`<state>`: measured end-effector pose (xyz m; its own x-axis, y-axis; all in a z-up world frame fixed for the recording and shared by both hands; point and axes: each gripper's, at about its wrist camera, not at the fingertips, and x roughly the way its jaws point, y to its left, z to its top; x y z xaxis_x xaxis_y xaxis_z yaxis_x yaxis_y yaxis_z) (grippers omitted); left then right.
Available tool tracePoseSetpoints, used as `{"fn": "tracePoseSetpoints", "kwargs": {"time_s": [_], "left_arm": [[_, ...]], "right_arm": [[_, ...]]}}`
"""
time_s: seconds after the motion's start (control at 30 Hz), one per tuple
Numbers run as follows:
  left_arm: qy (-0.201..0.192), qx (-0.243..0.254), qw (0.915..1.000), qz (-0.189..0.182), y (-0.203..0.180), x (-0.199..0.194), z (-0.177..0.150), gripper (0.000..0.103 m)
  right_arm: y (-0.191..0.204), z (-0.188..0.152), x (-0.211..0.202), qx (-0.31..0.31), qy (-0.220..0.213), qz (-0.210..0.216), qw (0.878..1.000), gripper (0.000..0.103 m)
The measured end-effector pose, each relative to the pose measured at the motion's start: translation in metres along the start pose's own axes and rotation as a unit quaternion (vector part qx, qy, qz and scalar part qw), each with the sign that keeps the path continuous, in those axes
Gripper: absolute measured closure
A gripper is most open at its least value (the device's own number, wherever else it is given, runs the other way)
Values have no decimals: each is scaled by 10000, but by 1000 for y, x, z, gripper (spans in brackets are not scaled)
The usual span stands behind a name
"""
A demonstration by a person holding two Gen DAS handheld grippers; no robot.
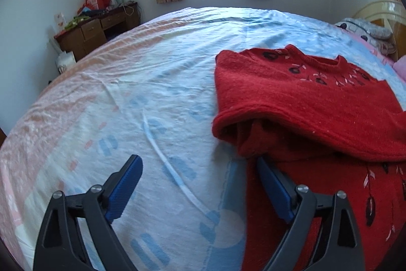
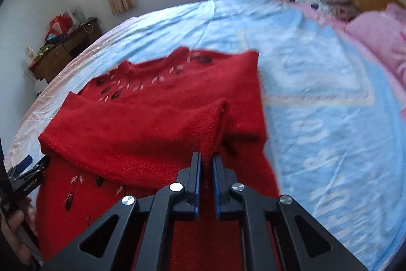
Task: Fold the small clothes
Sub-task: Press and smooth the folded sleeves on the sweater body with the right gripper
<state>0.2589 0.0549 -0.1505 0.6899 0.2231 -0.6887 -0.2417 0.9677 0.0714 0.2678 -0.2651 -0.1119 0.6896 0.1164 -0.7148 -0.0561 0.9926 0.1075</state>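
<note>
Left wrist view: my left gripper (image 1: 200, 184) stands wide apart and empty, one blue pad (image 1: 274, 192) just at the side edge of the red knitted sweater with dark embroidered leaves (image 1: 291, 98), which lies on the pale blue-and-pink printed bedsheet (image 1: 132, 103). Right wrist view: my right gripper (image 2: 206, 159) is pinched on a raised fold of the same sweater's sleeve. Handling, as I judge it: soft, thick, limp, light, not slippery; it sags wherever unsupported, so I take hold at hem corners or folded edges. Containers: brown wooden desk (image 1: 99, 29) by the wall, drawers closed, cluttered on top; contents too small to tell.
</note>
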Motion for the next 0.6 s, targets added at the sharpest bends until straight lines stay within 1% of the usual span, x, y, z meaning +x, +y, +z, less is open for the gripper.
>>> {"fn": "tracePoseSetpoints", "kwargs": {"time_s": [0.03, 0.13, 0.2, 0.3, 0.37, 0.4, 0.43, 0.47, 0.5, 0.53, 0.57, 0.6], "left_arm": [[11, -29, 10000, -30, 0, 0, 0, 9], [22, -39, 10000, -53, 0, 1, 0, 9], [24, -52, 10000, -48, 0, 2, 0, 8], [33, -100, 9999, -57, 2, 2, -1, 7], [34, -119, 9999, -78, 3, -1, -1, 7], [7, -176, 9998, -91, 6, -4, 0, 7], [-57, -243, 9997, -88, 8, -8, 1, 7], [-256, -369, 9989, -126, 12, -17, 4, 7], [-433, -416, 9981, -161, 12, -24, 7, 7], [-539, -403, 9976, -161, 11, -28, 10, 5], [-619, -316, 9975, -141, 7, -30, 16, 0], [-592, -155, 9980, -157, 0, -27, 21, 0]], "right_arm": [[-1, 1, -5, -28, -77, -45, 10000, 98], [-5, 7, -21, -156, -450, -381, 9981, 98], [-11, 9, -21, -166, -420, -456, 9979, 98], [-19, 6, -9, -162, -271, -655, 9974, 98], [-23, 1, 4, -200, -33, -575, 9981, 98], [-25, -2, 7, -204, 14, -588, 9981, 94], [-27, -6, 8, -177, 8, -551, 9983, 83], [-29, -7, 6, -151, -21, -537, 9984, 76], [-30, -7, 3, -116, -61, -543, 9984, 60], [-32, -5, -4, -25, -194, -520, 9985, 53], [-31, -3, -9, 45, -332, -496, 9982, 53], [-29, 0, -15, 74, -449, -480, 9978, 53]]}}
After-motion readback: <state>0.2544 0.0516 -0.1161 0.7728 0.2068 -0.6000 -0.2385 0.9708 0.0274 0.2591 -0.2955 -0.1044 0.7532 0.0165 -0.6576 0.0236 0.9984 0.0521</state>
